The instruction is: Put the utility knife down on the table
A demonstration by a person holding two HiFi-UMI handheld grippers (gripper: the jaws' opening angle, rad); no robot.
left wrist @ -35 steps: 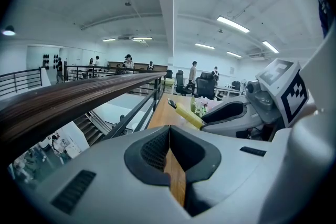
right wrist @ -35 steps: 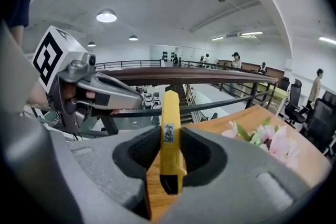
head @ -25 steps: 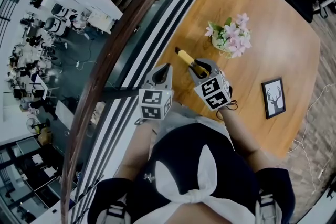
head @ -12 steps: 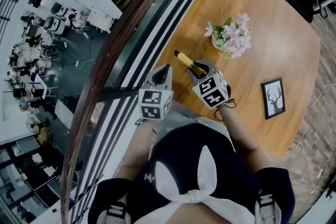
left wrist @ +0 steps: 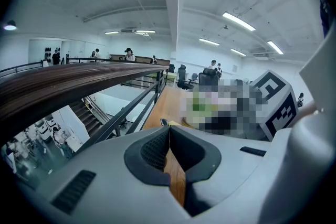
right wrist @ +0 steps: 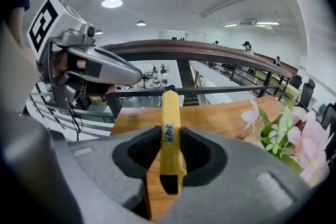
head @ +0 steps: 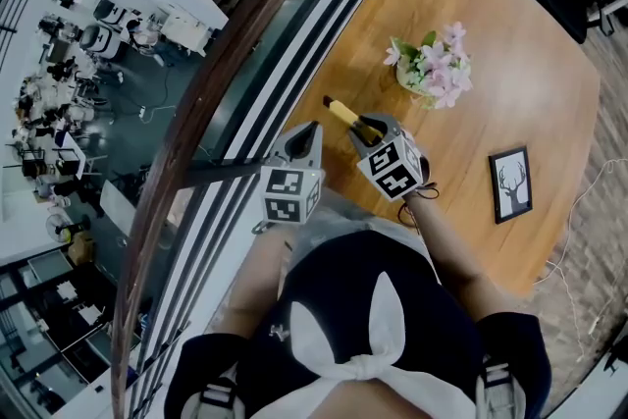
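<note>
The yellow utility knife point(head: 344, 115) sticks out ahead of my right gripper point(head: 369, 129), just above the wooden table point(head: 491, 44) near its left edge. In the right gripper view the knife point(right wrist: 170, 107) runs straight forward, and the right gripper point(right wrist: 169, 139) is shut on its body, both dark pads pressing its sides. My left gripper point(head: 308, 136) hovers beside it on the left, by the railing. In the left gripper view the left gripper point(left wrist: 169, 132) has its jaws closed together with nothing between them.
A pot of pink flowers point(head: 432, 69) stands on the table just right of the knife. A small framed deer picture point(head: 511, 183) lies further right. A dark wooden handrail point(head: 226, 83) with black bars runs along the table's left edge, with an open drop beyond it.
My right gripper has sunk slightly toward the table with the knife, shifting a little left in the head view. The left gripper has stayed put.
</note>
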